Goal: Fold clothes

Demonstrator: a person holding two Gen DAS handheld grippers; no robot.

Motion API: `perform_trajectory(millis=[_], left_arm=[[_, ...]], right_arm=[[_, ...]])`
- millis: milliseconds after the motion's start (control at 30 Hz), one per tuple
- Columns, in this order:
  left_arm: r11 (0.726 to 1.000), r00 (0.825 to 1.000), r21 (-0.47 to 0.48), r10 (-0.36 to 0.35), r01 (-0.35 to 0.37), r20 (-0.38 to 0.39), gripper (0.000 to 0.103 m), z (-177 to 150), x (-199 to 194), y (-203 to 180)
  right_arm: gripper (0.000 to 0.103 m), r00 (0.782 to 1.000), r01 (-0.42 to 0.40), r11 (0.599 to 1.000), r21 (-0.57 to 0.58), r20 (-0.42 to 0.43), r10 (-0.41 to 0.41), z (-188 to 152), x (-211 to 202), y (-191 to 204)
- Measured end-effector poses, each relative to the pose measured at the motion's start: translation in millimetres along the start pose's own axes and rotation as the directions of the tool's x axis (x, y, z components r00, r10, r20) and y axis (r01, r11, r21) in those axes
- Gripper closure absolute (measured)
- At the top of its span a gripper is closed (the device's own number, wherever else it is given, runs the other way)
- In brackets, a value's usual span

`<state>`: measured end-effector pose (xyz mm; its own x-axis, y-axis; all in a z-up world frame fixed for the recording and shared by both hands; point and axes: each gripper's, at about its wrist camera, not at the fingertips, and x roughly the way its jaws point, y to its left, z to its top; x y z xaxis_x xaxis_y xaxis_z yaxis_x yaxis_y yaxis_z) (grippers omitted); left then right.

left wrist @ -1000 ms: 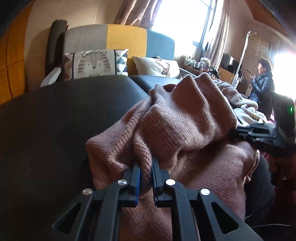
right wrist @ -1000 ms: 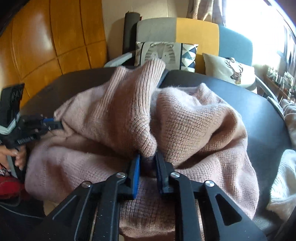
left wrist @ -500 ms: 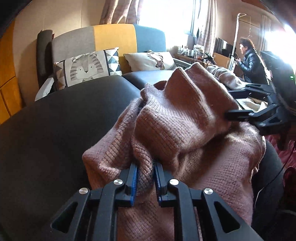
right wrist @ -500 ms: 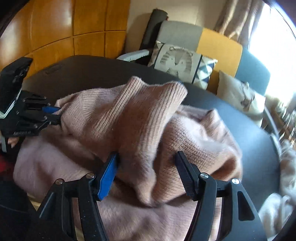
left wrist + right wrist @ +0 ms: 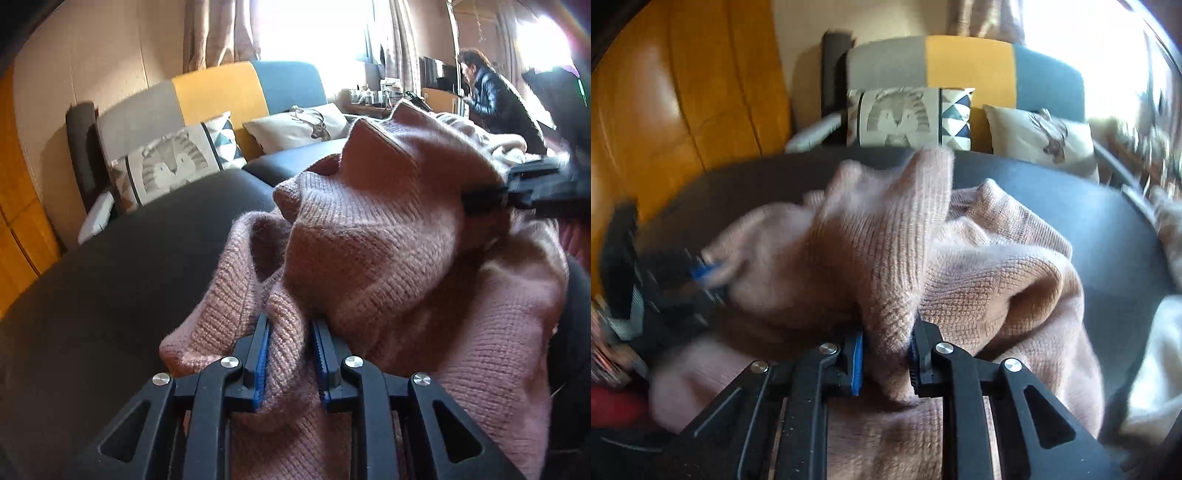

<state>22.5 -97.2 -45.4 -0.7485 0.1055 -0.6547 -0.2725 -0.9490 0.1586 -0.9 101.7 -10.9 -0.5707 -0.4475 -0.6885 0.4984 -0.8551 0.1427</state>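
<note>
A pink knitted sweater [image 5: 388, 240] lies bunched on the dark sofa seat [image 5: 110, 295]. My left gripper [image 5: 290, 325] has a thick fold of its near edge between the pads; the jaws are opening, but the knit still fills the gap. In the right wrist view the sweater [image 5: 997, 277] rises in a ribbed peak, and my right gripper [image 5: 886, 332] is closing on a fold at the peak's base, pads pressed into it. Each gripper shows in the other's view: the right gripper [image 5: 517, 184] bites the sweater's far side, and the left gripper [image 5: 701, 273] is blurred at the left.
A tiger cushion [image 5: 173, 162] and a deer cushion [image 5: 303, 125] lean on the grey, yellow and blue sofa back. A person [image 5: 495, 99] in a dark jacket stands by the window. A cream garment [image 5: 1152, 369] lies at the right. Wooden wall panels [image 5: 683, 92] stand at the left.
My right gripper let go, opened wide around the raised ribbed fold, then closed on it. The left jaws have spread a little with the knit still between them, and that hand rolled and shifted.
</note>
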Motion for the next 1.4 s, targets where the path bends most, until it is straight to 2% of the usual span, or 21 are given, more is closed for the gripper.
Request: perform_trajectory(millis=[67, 167, 400, 533, 633, 767, 833, 867, 900, 967, 1033, 1133, 1167, 1233, 1267, 1300, 1400], left_arm=[[0.998, 0.999, 0.046, 0.037, -0.037, 0.011, 0.082, 0, -3, -7], [0.995, 0.999, 0.091, 0.046, -0.048, 0.026, 0.082, 3, -6, -13], [0.994, 0.994, -0.026, -0.103, 0.103, -0.018, 0.079, 21, -6, 16], [0.988, 0.986, 0.03, -0.145, 0.148, -0.085, 0.078, 26, 6, 13], [0.987, 0.988, 0.071, -0.137, 0.142, -0.078, 0.078, 24, 7, 5], [0.99, 0.99, 0.033, -0.134, 0.135, -0.032, 0.078, 13, 5, 6], [0.99, 0.989, 0.006, -0.144, 0.144, -0.025, 0.078, 11, 5, 10], [0.989, 0.989, -0.005, -0.149, 0.148, -0.025, 0.078, 11, 4, 11], [0.989, 0.988, -0.006, -0.149, 0.149, -0.028, 0.078, 11, 3, 11], [0.99, 0.99, 0.021, -0.138, 0.139, -0.034, 0.078, 13, 2, 8], [0.99, 0.99, 0.03, -0.136, 0.138, -0.047, 0.078, 15, 3, 8], [0.99, 0.989, 0.022, -0.138, 0.139, -0.062, 0.077, 19, 6, 9], [0.99, 0.989, 0.022, -0.134, 0.136, -0.061, 0.075, 19, 8, 8], [0.992, 0.992, 0.036, -0.117, 0.119, -0.052, 0.074, 19, 9, 6], [0.993, 0.993, 0.042, -0.108, 0.111, -0.049, 0.074, 19, 9, 5], [0.994, 0.994, 0.043, -0.103, 0.105, -0.046, 0.074, 18, 9, 4], [0.992, 0.991, -0.017, -0.126, 0.125, -0.051, 0.077, 16, 8, 9]], right_arm=[[0.083, 0.999, -0.04, 0.998, 0.053, 0.032, 0.039, 4, -7, -2], [0.083, 0.997, -0.055, 0.994, 0.092, 0.063, 0.049, 7, -13, -2], [0.084, 0.994, -0.09, 0.987, 0.131, 0.072, 0.081, -1, -17, -7], [0.084, 0.991, -0.121, 0.981, 0.15, 0.074, 0.111, -8, -17, -10], [0.084, 0.99, -0.128, 0.982, 0.14, 0.077, 0.118, -11, -15, -9], [0.076, 0.997, -0.075, 0.995, 0.07, 0.031, 0.073, -13, -6, -2], [0.071, 0.999, -0.05, 0.999, -0.004, 0.007, 0.05, -12, -4, 4], [0.063, 1.0, -0.025, 0.998, -0.055, 0.001, 0.025, -13, -4, 8], [0.05, 1.0, 0.0, 0.994, -0.106, -0.003, 0.0, -13, -3, 12], [0.044, 0.999, 0.022, 0.975, -0.221, -0.019, -0.027, -16, -2, 22], [0.042, 0.998, 0.054, 0.948, -0.315, -0.021, -0.064, -20, 1, 30], [0.043, 0.992, 0.116, 0.924, -0.364, -0.009, -0.128, -26, 14, 35], [0.043, 0.991, 0.118, 0.936, -0.332, -0.016, -0.13, -25, 19, 34], [0.057, 0.992, 0.11, 0.963, -0.246, -0.028, -0.121, -23, 28, 28], [0.077, 0.994, 0.1, 0.976, -0.192, -0.032, -0.108, -21, 32, 24], [0.081, 0.996, 0.074, 0.989, -0.131, -0.048, -0.081, -21, 35, 19], [0.082, 0.998, 0.045, 0.998, -0.039, -0.05, -0.047, -25, 41, 11]])
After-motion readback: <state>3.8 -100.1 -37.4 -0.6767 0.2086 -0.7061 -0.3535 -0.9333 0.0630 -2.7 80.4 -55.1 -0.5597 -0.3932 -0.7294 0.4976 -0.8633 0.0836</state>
